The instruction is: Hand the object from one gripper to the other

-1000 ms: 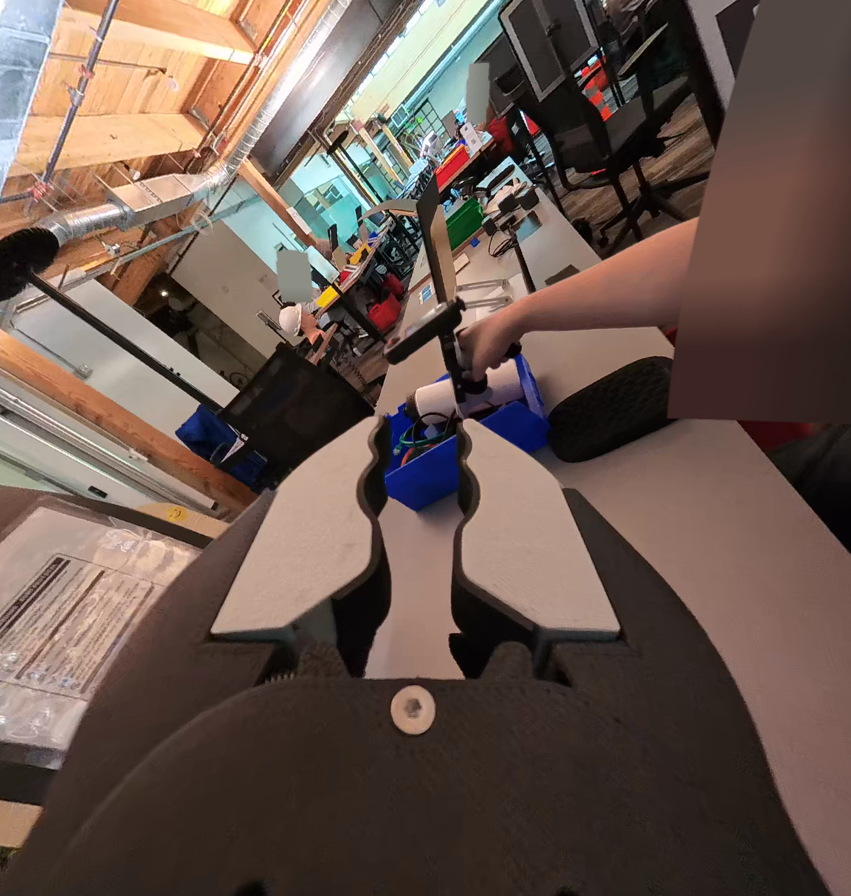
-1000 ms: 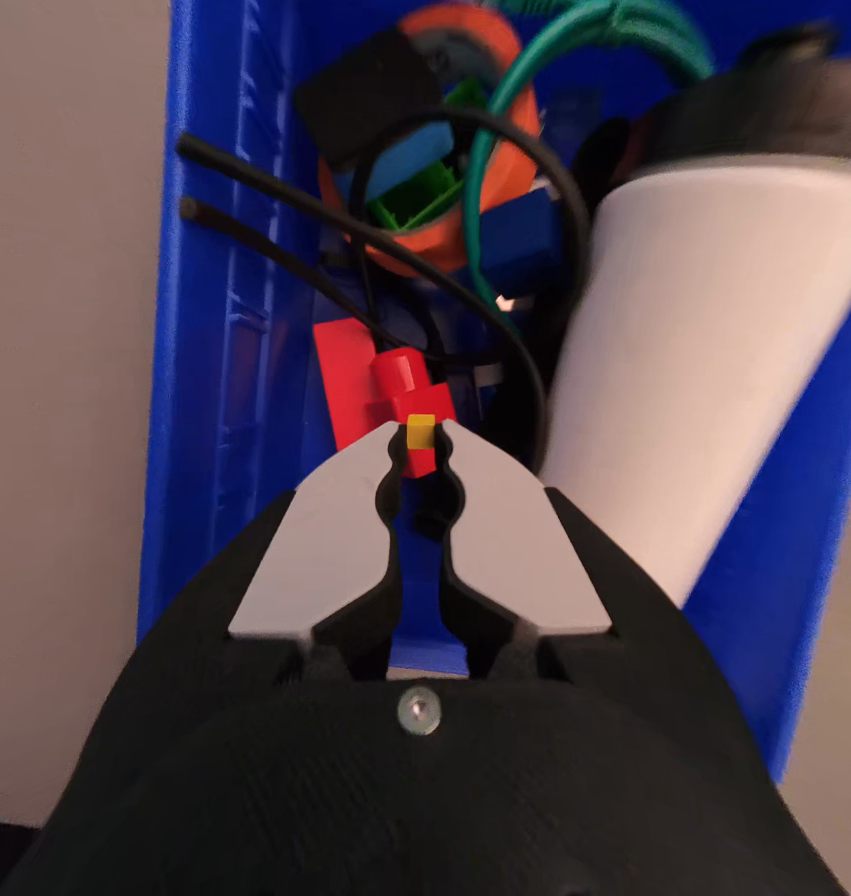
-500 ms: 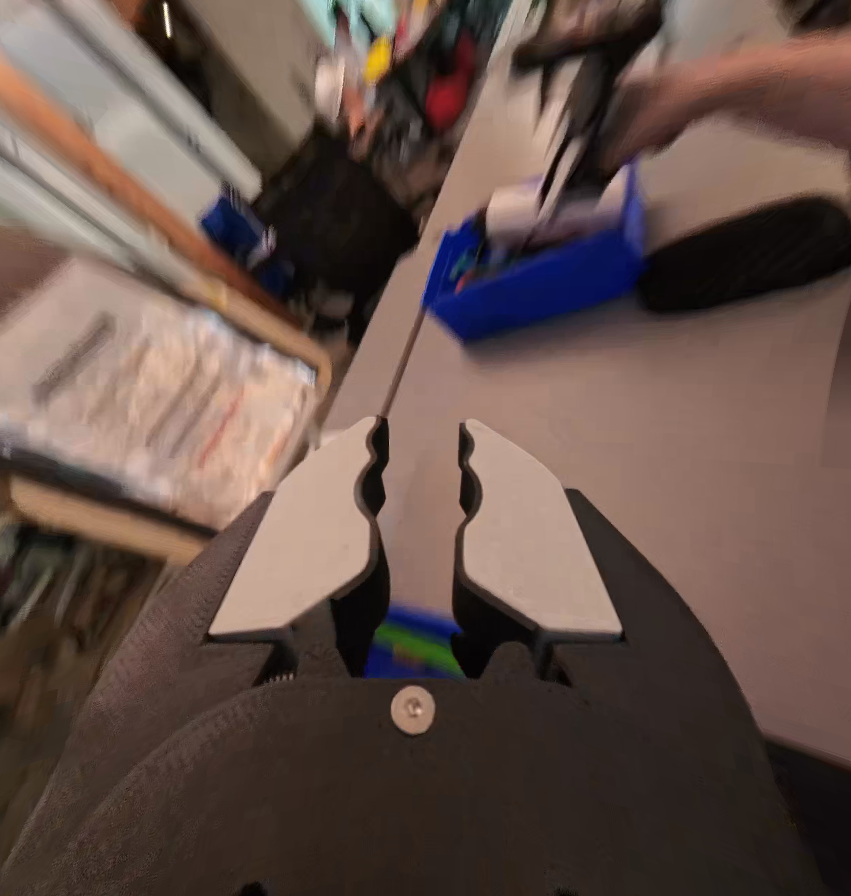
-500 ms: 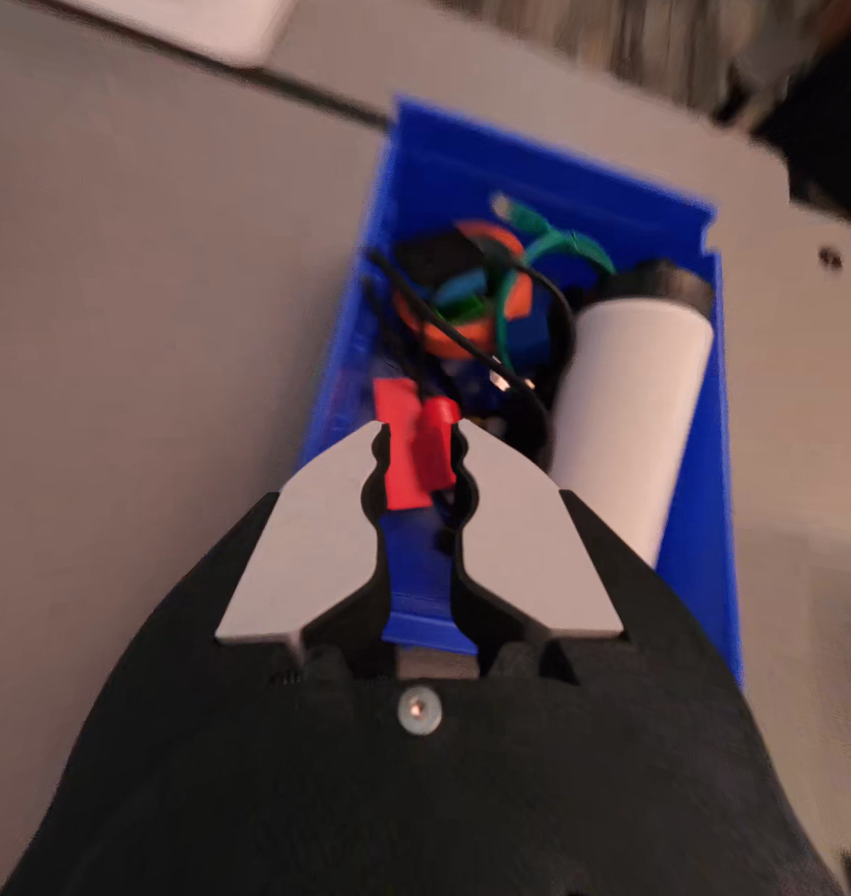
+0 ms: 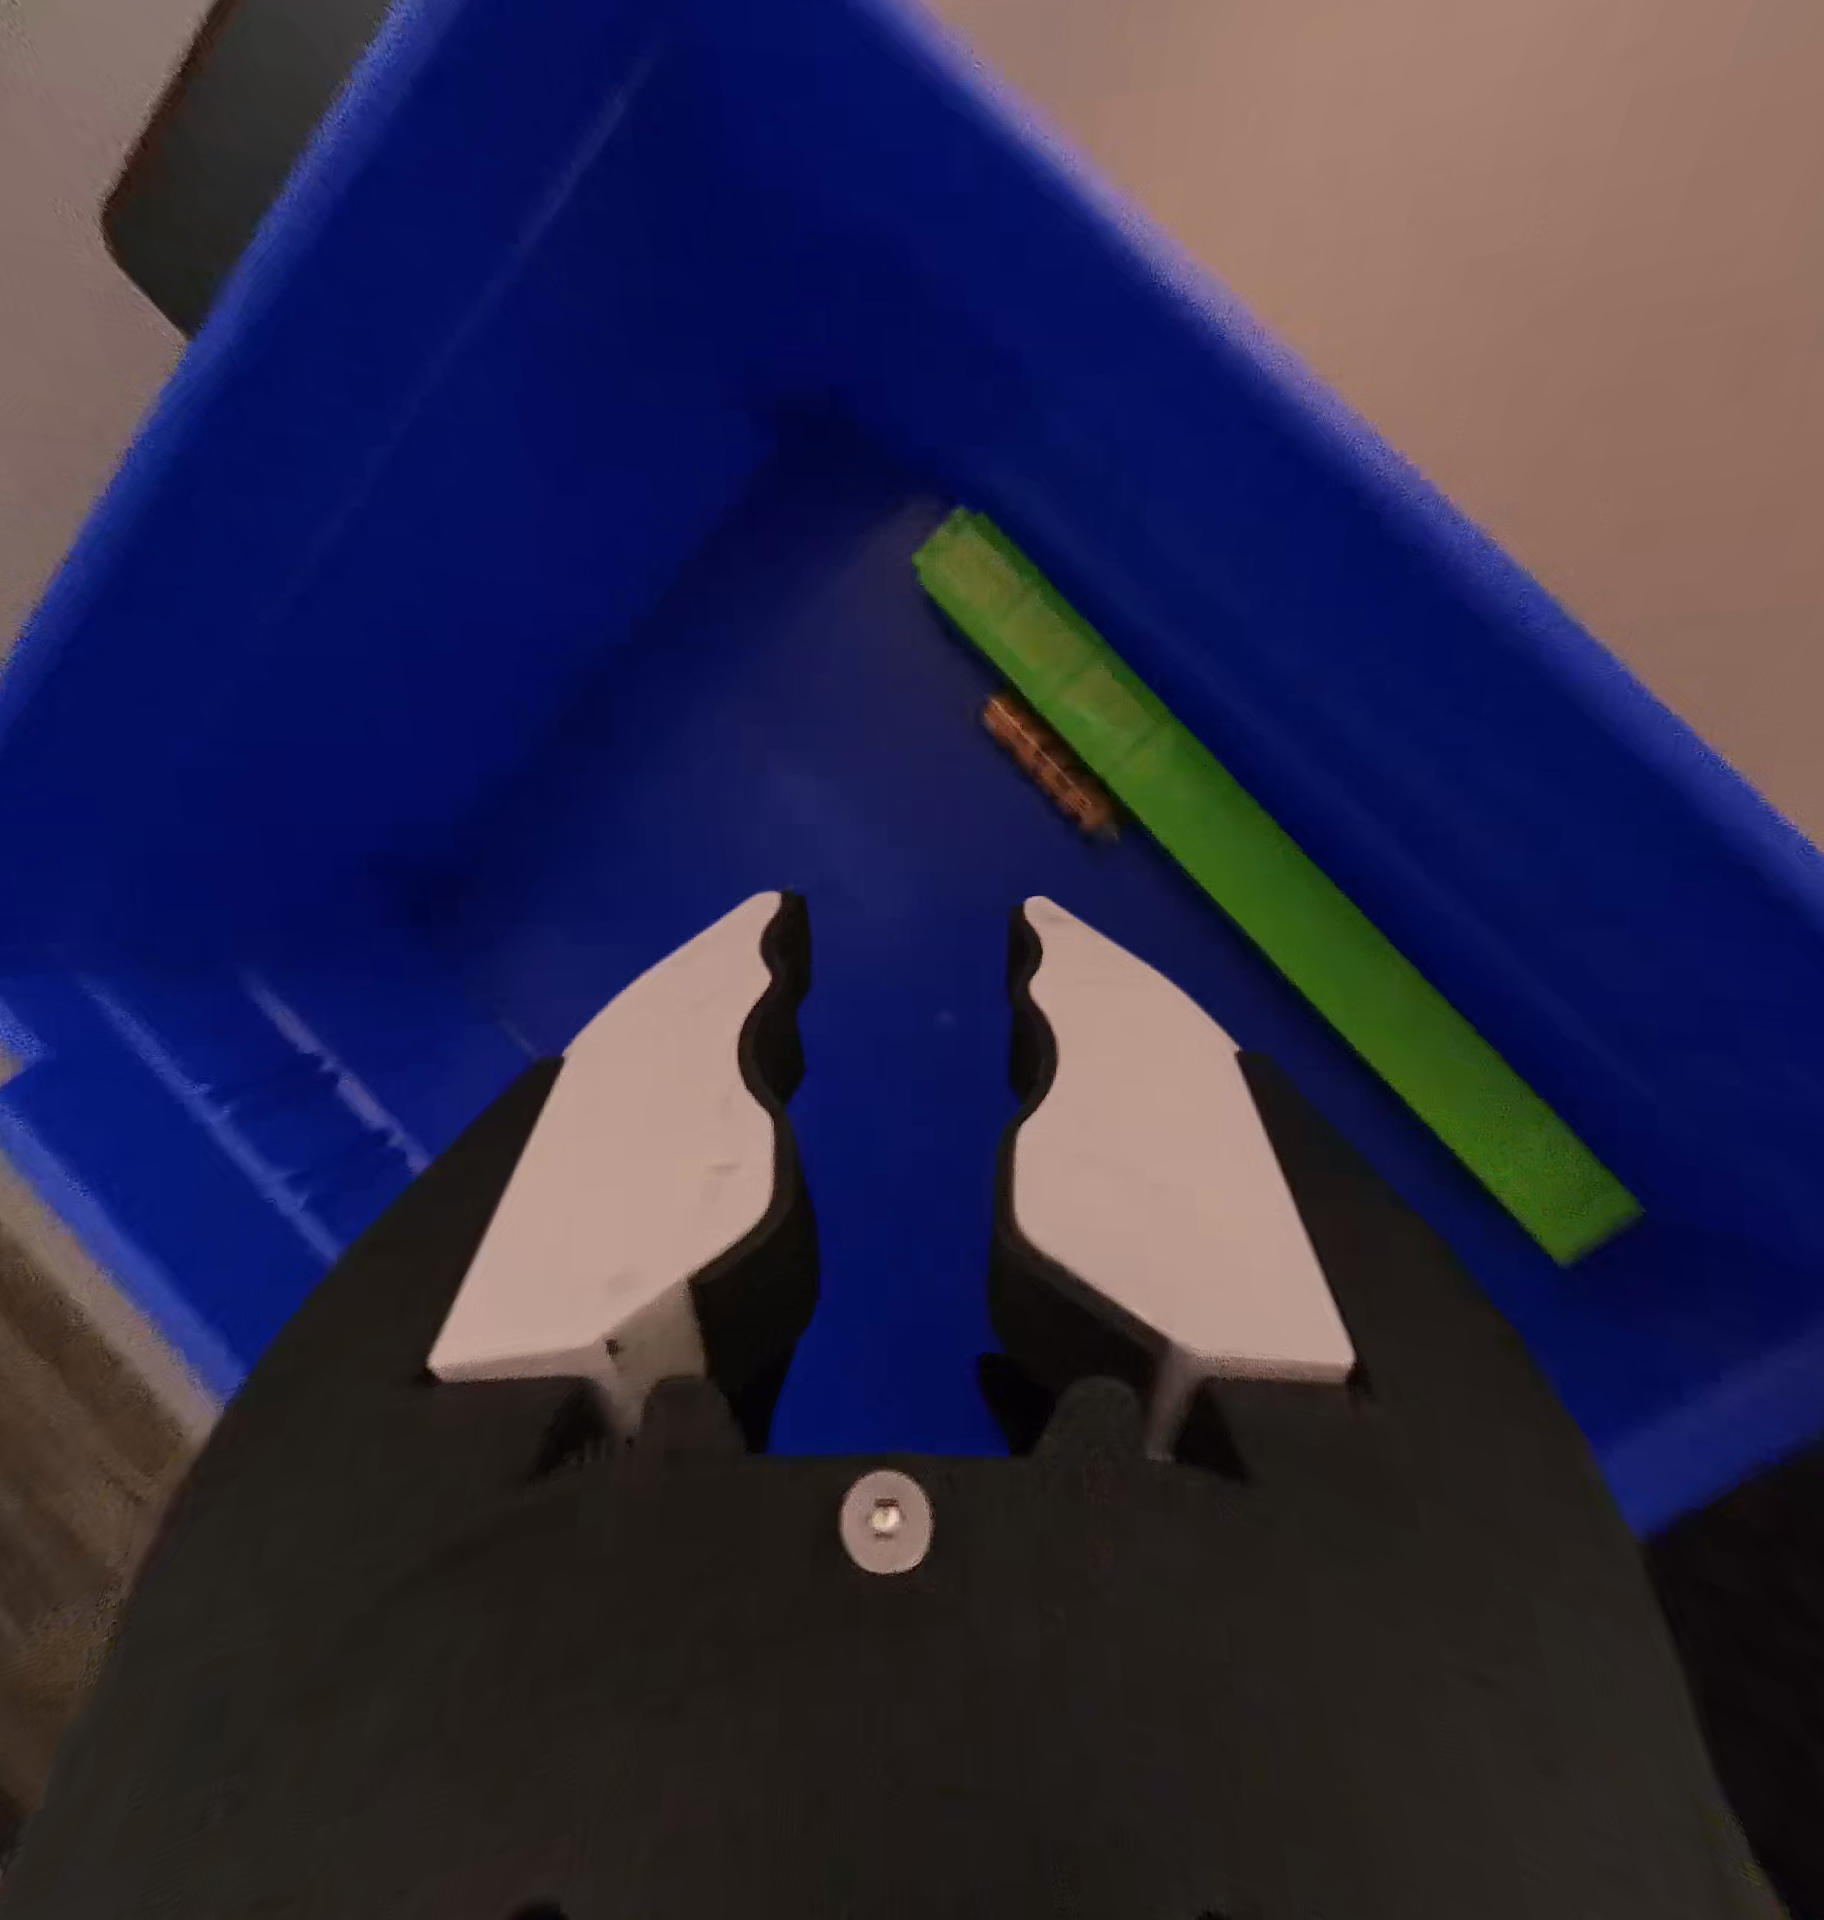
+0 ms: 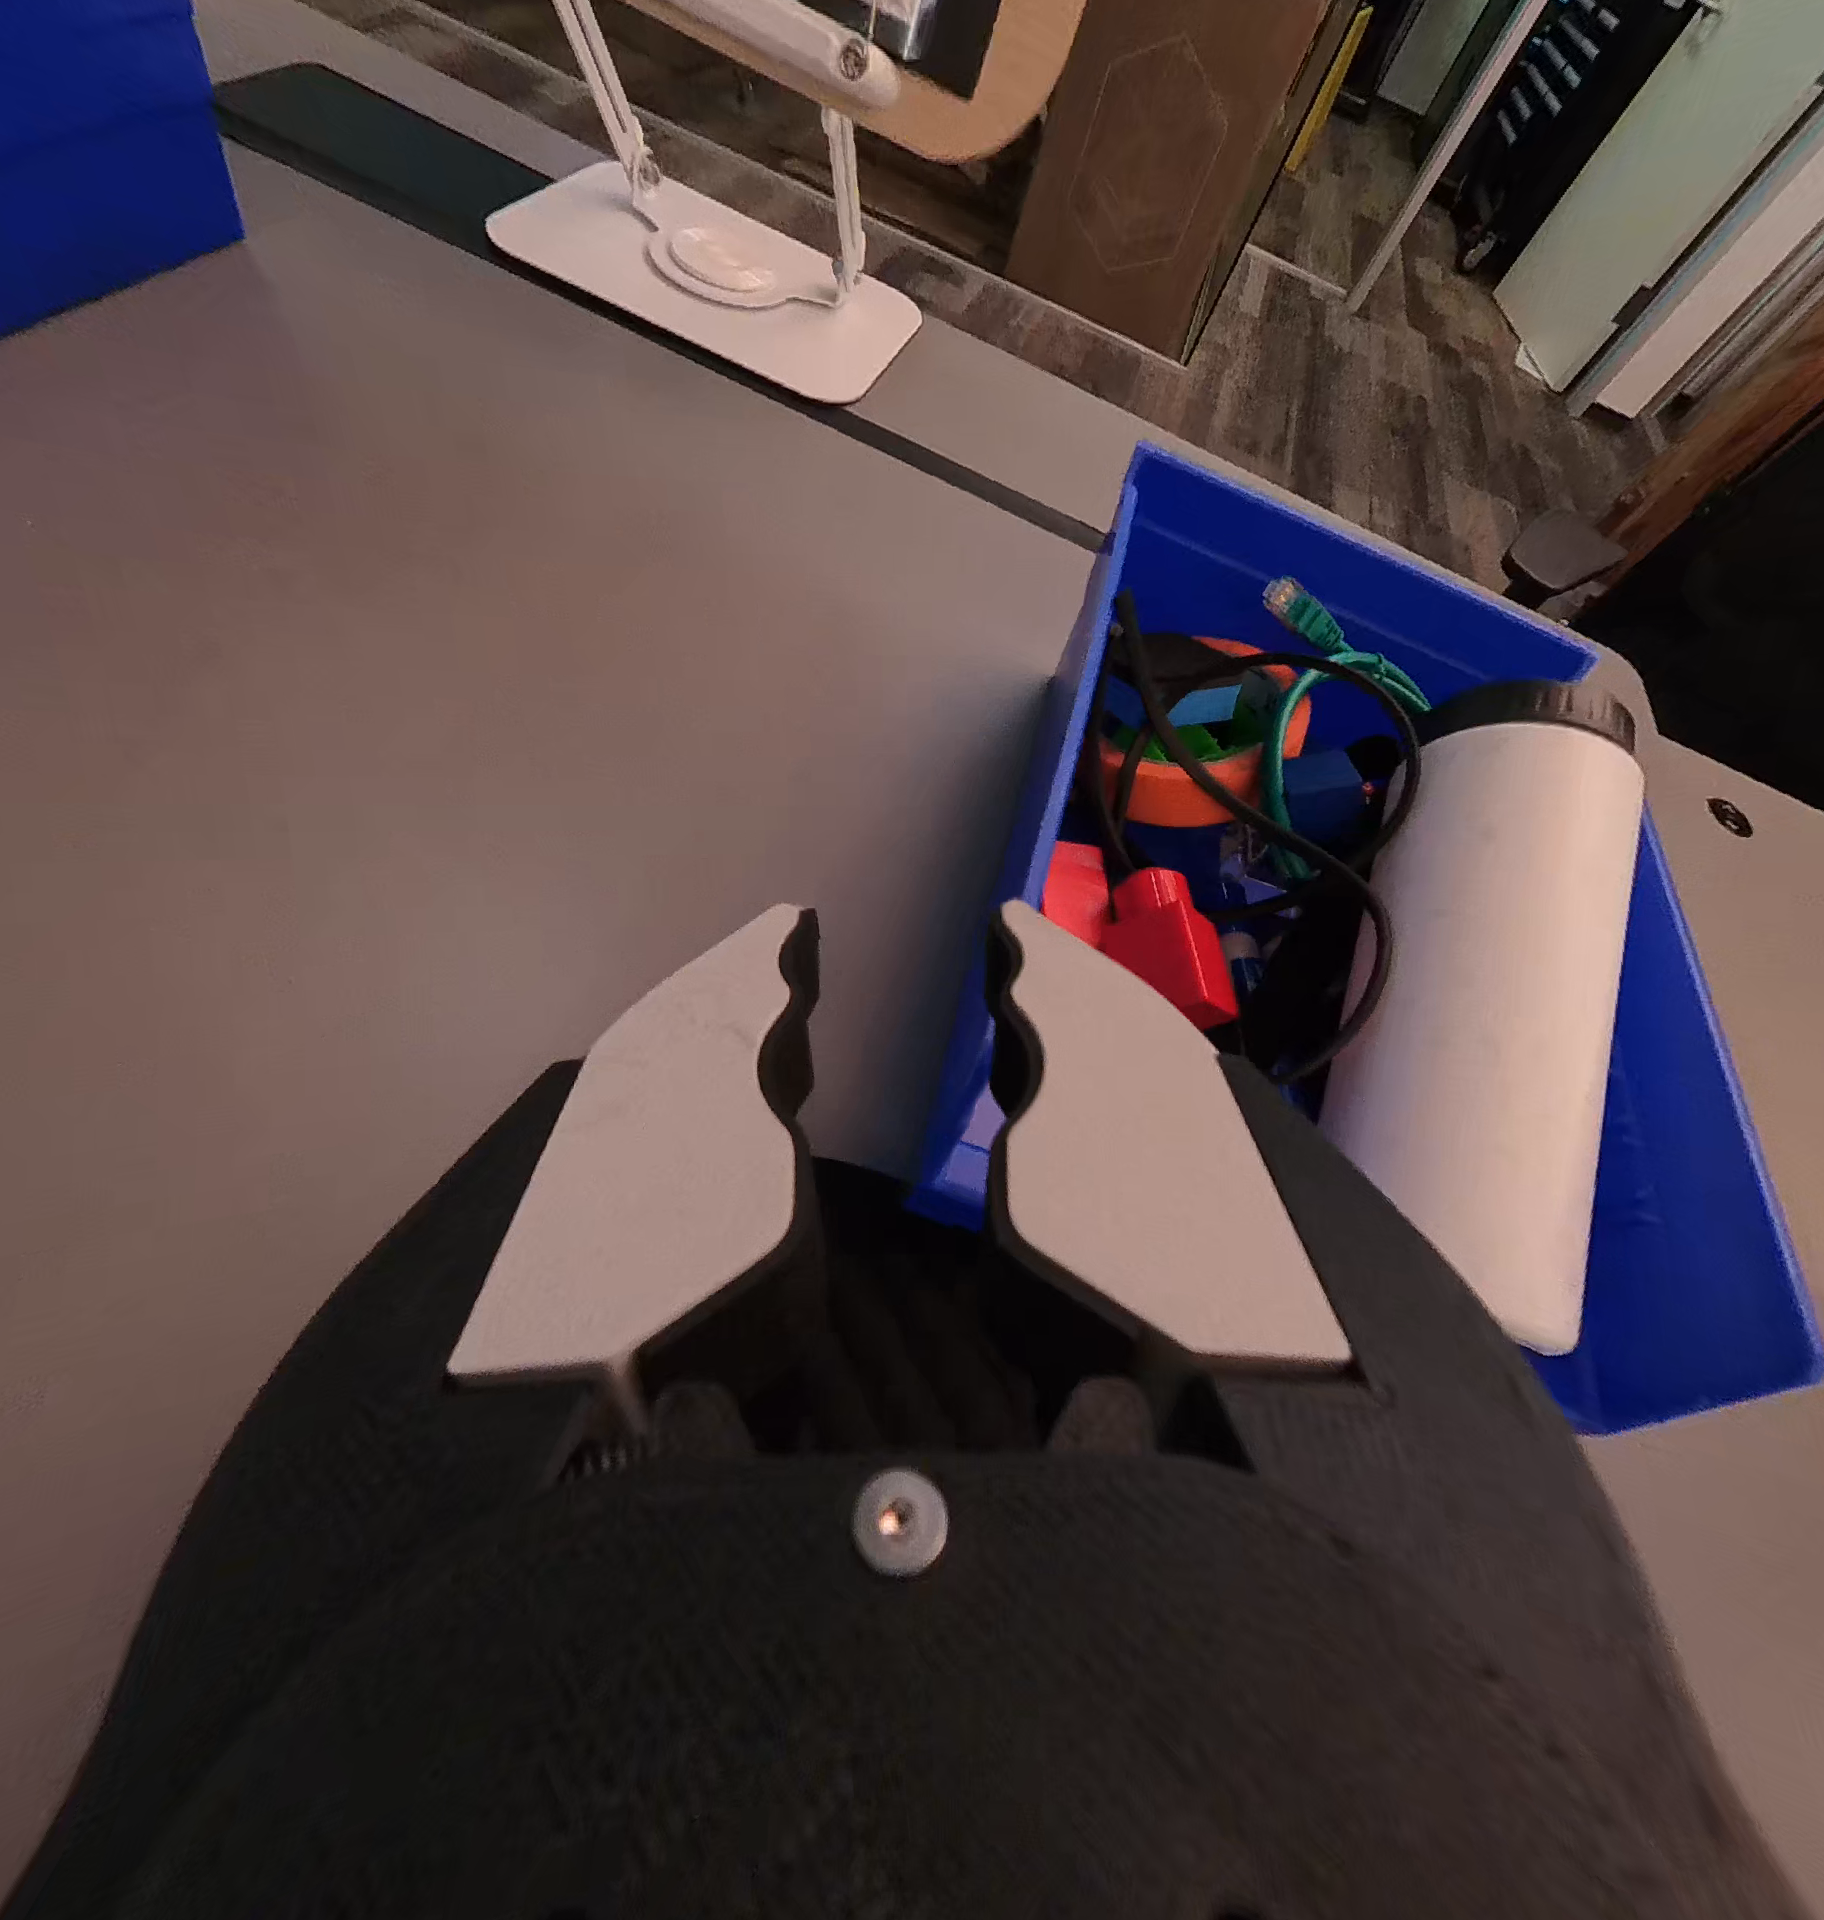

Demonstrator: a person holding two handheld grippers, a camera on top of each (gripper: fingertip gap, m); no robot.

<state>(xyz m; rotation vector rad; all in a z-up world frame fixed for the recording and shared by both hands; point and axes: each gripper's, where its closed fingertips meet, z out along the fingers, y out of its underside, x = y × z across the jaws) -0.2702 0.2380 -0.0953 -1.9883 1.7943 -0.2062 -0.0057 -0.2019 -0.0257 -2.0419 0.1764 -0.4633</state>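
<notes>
Two bins, one per view. Your left gripper (image 5: 906,914) hangs over a nearly bare blue bin (image 5: 534,436) — jaws spread, empty, a green bar (image 5: 1261,883) beyond. Your right gripper (image 6: 903,930) — jaws spread, empty — is above the counter (image 6: 420,644); the red block (image 6: 1162,940) lies in the cluttered bin (image 6: 1708,1195) beside a white cylinder (image 6: 1479,1018). No writing legible.

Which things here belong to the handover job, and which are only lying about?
Job: left gripper, open; right gripper, open; full blue bin; near-empty blue bin.
Lying about: white stand, green bar, white cylinder, red block.
</notes>
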